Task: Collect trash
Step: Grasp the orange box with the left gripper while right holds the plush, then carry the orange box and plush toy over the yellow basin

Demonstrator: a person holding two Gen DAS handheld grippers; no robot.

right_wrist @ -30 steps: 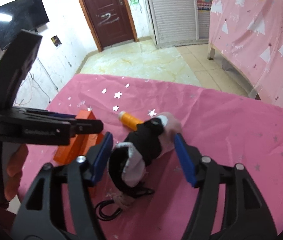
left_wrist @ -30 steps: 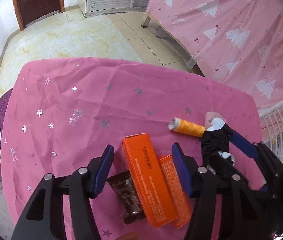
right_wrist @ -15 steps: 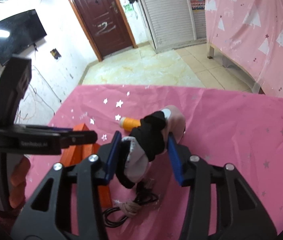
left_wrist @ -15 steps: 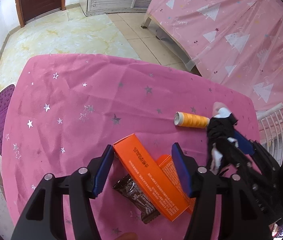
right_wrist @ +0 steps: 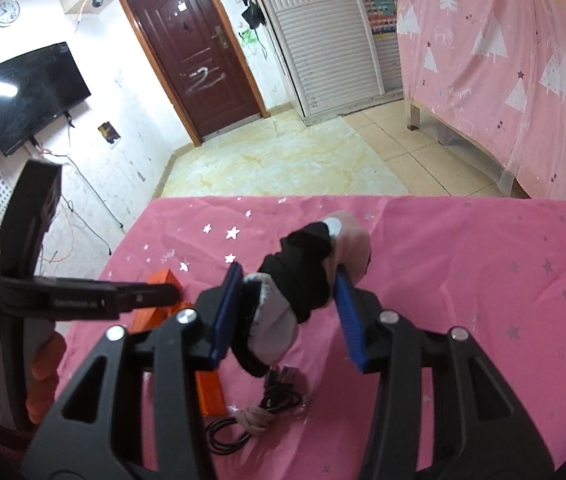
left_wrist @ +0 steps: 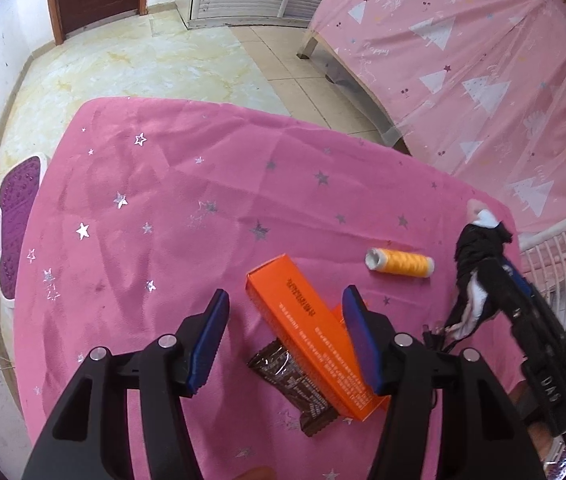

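Note:
My right gripper [right_wrist: 287, 312] is shut on a bundle of black, white and pink cloth [right_wrist: 303, 276] and holds it above the pink tablecloth [right_wrist: 463, 280]. The bundle also shows at the right of the left wrist view [left_wrist: 477, 264]. My left gripper [left_wrist: 287, 336] is open and empty, hovering over an orange box [left_wrist: 307, 328]. A second orange box lies partly under the first. A brown snack wrapper [left_wrist: 295, 384] lies beside the box. An orange thread spool [left_wrist: 401, 263] lies between the box and the bundle.
A black cable and a knotted rope [right_wrist: 255, 420] lie on the cloth under my right gripper. Beyond the table's far edge [left_wrist: 243, 106] is tiled floor. A pink curtain [left_wrist: 483, 60] hangs at the right. A purple mat [left_wrist: 15, 216] lies on the floor at the left.
My right gripper has closed on the cloth bundle and lifted it off the table. My left gripper has risen and drawn back from the orange boxes and stays open.

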